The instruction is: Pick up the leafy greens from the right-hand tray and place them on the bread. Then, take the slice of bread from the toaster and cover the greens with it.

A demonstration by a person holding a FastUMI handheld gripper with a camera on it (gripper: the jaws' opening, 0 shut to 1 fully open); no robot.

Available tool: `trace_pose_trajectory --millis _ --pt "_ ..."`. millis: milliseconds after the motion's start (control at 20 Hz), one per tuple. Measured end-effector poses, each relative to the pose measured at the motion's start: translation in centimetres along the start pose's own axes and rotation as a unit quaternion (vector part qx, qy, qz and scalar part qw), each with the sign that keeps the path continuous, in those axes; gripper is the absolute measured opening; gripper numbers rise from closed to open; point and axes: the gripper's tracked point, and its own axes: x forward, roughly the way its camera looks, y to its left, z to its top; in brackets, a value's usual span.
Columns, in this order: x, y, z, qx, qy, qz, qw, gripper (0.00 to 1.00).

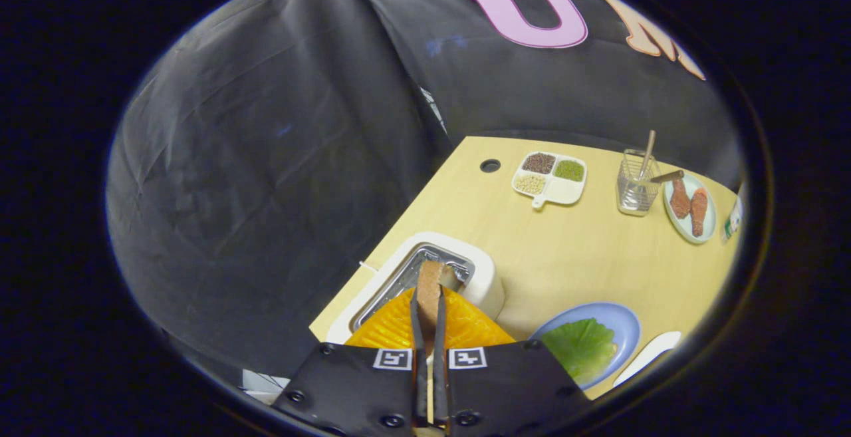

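My gripper (429, 294) is shut on a brown slice of bread (430, 277), held edge-on between the two orange fingers (392, 324). The slice's far end sticks out past the fingertips, over the metal slot of the white toaster (482, 274). I cannot tell whether the slice still touches the slot. To the right of the fingers, a blue plate (621, 320) carries a flat green leaf (578, 344), with a pale edge showing under the leaf's right side.
A white tray (648, 356) lies just right of the blue plate. Across the wooden table (565, 257) stand a divided dish of grains (550, 179), a glass cup with sticks (635, 187), a plate of brown food (691, 209) and a bottle (731, 221). The table's left edge runs beside the toaster.
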Motion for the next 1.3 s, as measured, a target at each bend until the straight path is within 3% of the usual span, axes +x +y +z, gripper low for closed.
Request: trace_pose_trajectory --millis 700,1300 --pt "-6.6 -3.4 1.8 0.055 -0.055 0.055 0.995 0.06" --pt "-8.4 -12.0 -3.0 0.091 -0.059 0.013 0.994 0.06"
